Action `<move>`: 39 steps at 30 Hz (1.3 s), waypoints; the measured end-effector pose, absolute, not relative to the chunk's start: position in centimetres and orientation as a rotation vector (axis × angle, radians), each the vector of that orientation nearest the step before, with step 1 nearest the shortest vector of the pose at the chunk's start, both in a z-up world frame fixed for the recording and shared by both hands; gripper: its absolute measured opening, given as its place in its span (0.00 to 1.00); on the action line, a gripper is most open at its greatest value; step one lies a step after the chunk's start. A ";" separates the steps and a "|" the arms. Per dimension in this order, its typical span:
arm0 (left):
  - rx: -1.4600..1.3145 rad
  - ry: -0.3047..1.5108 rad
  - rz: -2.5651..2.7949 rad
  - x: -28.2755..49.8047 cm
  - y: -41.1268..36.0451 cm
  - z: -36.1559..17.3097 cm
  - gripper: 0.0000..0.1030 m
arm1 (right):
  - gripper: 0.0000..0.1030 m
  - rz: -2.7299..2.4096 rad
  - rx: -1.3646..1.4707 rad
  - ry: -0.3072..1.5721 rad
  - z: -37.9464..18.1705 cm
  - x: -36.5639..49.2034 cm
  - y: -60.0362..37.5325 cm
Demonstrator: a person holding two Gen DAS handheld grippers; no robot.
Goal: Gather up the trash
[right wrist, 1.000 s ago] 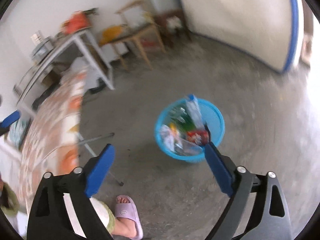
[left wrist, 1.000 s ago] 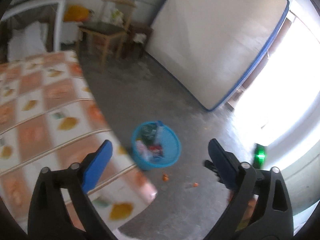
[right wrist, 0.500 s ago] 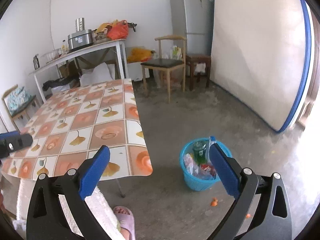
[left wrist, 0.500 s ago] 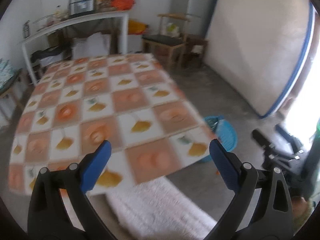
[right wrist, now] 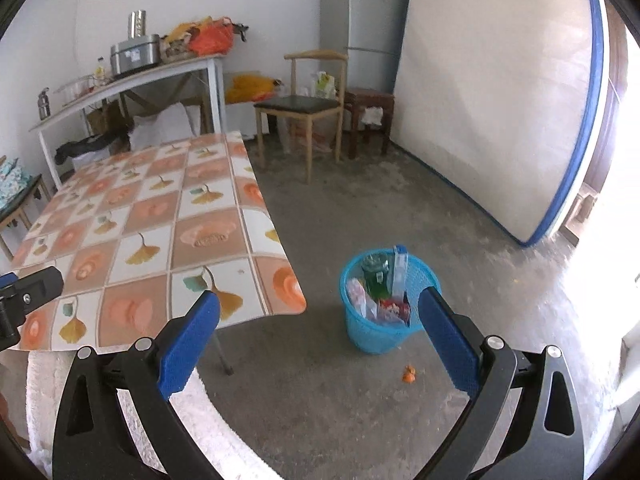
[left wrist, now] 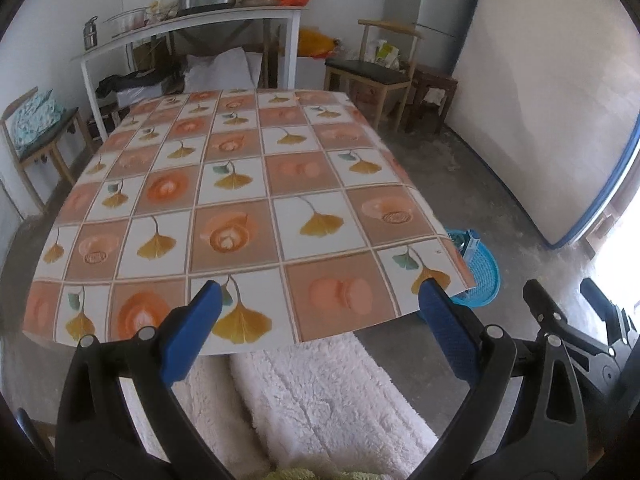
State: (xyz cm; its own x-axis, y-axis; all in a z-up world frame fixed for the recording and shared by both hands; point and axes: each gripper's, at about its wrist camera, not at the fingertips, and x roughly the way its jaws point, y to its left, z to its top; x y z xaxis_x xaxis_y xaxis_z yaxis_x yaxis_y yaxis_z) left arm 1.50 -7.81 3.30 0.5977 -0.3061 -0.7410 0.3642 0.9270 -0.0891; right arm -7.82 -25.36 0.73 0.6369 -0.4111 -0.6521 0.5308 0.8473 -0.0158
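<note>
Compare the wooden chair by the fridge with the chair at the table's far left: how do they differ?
The chair by the fridge has a bare dark seat; the left chair carries a light blue patterned bundle on its seat. The first shows fully, with a curved backrest; the second is cut off at the picture's edge. Both have light wooden frames and dark seats.

Looks like a lived-in room at somebody's home: bare grey concrete floor (right wrist: 360,208), a desk with an orange-and-white leaf-print oilcloth (left wrist: 240,208), a silver two-door fridge (right wrist: 362,20), a wooden chair with a dark seat (right wrist: 304,106), and a big white blue-edged mattress (right wrist: 492,100) propped against the wall.
</note>
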 end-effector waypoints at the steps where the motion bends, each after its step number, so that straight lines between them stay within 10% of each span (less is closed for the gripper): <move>1: 0.078 0.852 -0.381 1.5 -7.9 3.1 0.92 | 0.94 -0.545 0.191 0.712 0.4 -7.8 -25.4; 39: 0.169 0.815 -0.355 0.1 -9.8 2.7 0.92 | 0.94 -0.546 0.144 0.763 -0.2 -7.8 -25.1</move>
